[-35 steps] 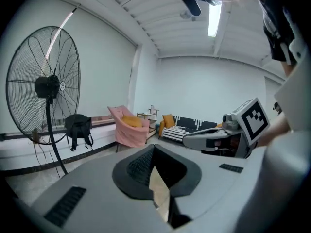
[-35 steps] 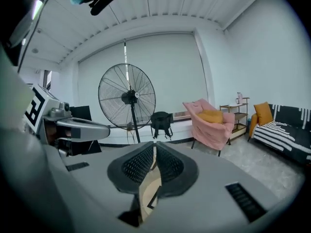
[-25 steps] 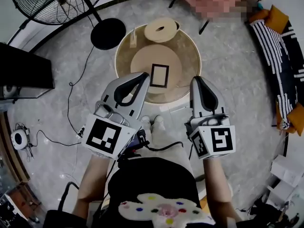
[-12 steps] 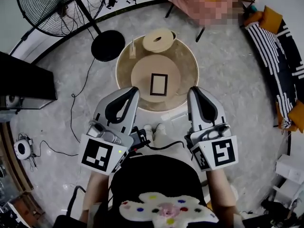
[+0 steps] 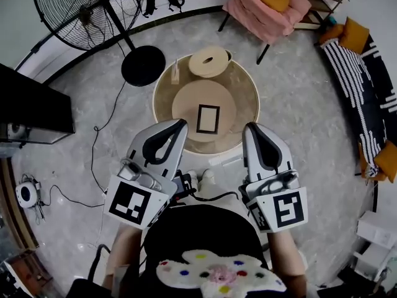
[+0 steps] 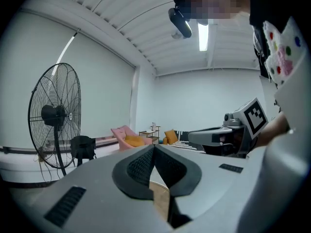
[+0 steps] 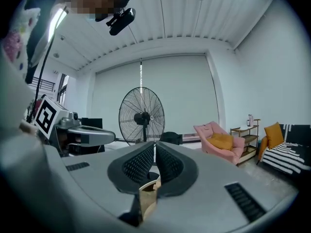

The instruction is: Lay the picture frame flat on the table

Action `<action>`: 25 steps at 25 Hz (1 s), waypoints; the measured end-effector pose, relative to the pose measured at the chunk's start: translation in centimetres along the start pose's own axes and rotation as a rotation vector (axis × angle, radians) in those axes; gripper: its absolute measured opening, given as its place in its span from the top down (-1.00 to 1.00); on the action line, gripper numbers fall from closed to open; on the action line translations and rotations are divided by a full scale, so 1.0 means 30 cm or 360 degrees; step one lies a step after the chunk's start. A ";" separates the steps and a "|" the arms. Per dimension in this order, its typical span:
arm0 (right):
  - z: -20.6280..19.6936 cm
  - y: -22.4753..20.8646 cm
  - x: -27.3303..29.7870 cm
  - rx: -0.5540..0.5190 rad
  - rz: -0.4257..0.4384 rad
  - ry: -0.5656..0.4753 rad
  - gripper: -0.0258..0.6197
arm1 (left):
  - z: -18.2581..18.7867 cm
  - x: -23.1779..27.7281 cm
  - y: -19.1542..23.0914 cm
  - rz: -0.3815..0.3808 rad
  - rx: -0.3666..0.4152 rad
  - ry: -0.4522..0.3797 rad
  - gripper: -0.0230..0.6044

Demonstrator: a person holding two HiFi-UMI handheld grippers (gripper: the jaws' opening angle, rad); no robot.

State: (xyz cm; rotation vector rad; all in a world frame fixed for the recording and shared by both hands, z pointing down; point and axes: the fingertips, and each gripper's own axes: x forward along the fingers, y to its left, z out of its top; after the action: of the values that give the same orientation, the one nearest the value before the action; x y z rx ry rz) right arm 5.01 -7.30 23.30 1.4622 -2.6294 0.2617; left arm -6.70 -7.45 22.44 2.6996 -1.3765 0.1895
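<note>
The picture frame [image 5: 208,118], black-edged with a pale inside, lies flat on a round wooden disc [image 5: 186,107] in the middle of the round table [image 5: 248,85]. My left gripper [image 5: 180,124] hovers at the table's near left rim, shut and empty, a short way left of the frame. At the near right rim my right gripper [image 5: 250,128] is likewise shut with nothing in it. In the left gripper view the left gripper [image 6: 154,148] has its pads meeting at the tip. The right gripper [image 7: 154,148] looks the same in its own view.
A cream ring-shaped roll [image 5: 209,61] and a small upright object [image 5: 175,71] sit at the table's far edge. A standing fan [image 5: 87,8] with a black round base [image 5: 143,65] is behind it to the left. A pink armchair [image 5: 267,5] stands beyond. Cables [image 5: 93,154] run across the floor.
Both grippers have drawn back from the frame toward the person, the left one most. The frame stays flat on the disc.
</note>
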 end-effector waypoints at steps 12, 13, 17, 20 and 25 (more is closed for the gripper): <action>-0.001 0.011 0.037 -0.0016 0.0027 -0.0020 0.80 | -0.030 0.020 0.001 -0.0009 -0.0068 0.0056 0.87; -0.007 0.013 0.036 -0.0010 0.0032 -0.0006 0.80 | -0.030 0.021 0.001 -0.0012 -0.0051 0.0049 0.87; -0.015 0.016 0.037 -0.0040 0.0037 0.0005 0.80 | -0.037 0.022 -0.004 -0.0010 -0.0095 0.0078 0.87; -0.008 0.020 0.042 -0.0072 0.0036 -0.0015 0.80 | -0.035 0.025 -0.004 -0.0013 -0.0077 0.0071 0.87; -0.015 0.028 0.045 -0.0078 0.0037 0.0000 0.80 | -0.044 0.023 -0.005 -0.0015 -0.0062 0.0074 0.87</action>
State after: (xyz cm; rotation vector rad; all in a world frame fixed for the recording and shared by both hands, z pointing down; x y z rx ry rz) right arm 3.58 -7.89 23.93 1.4173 -2.6346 0.1986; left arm -6.27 -7.71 23.86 2.6524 -1.3399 0.2211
